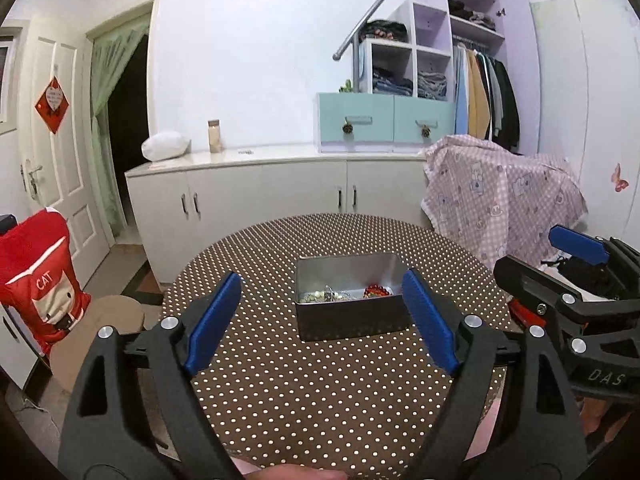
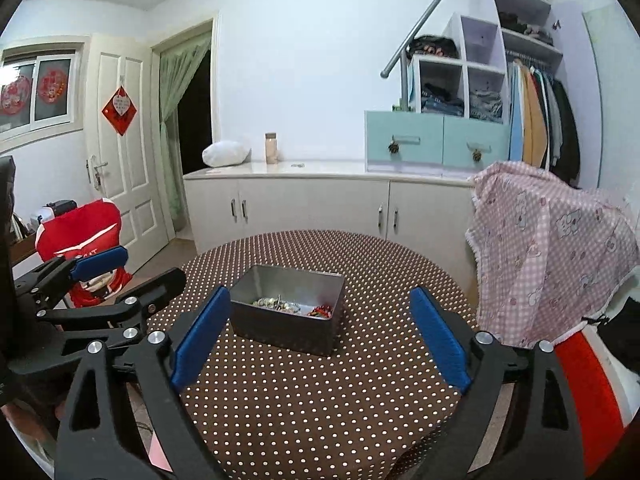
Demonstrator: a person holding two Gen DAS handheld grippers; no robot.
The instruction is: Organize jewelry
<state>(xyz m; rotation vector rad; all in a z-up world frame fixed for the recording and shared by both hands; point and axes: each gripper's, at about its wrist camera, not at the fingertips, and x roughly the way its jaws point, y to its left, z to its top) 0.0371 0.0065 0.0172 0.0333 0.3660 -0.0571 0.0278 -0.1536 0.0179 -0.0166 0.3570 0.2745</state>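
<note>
1. Left tongs [image 1: 322, 306] and right tongs [image 2: 320, 326] both gape apart, holding nothing, just short of the tin [image 1: 348, 312].
2. The tin, mid-table [image 1: 320, 400], holds pale jewelry [image 1: 326, 295] and red beads [image 1: 376, 291].
3. Beyond the tin: white cabinets [image 1: 260, 196].

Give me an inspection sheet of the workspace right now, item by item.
Surface: round table with a brown white-dotted cloth.
Job's things: open metal tin on the table; pale beaded jewelry and a red beaded piece lie inside.
Clutter: nothing seen on the cloth beside the tin.
Grippers: left gripper open and empty; right gripper open and empty, both short of the tin.
Cables: nothing seen.
Surroundings: white cabinet, pink checked cloth, red cushion, open wardrobe.
</note>
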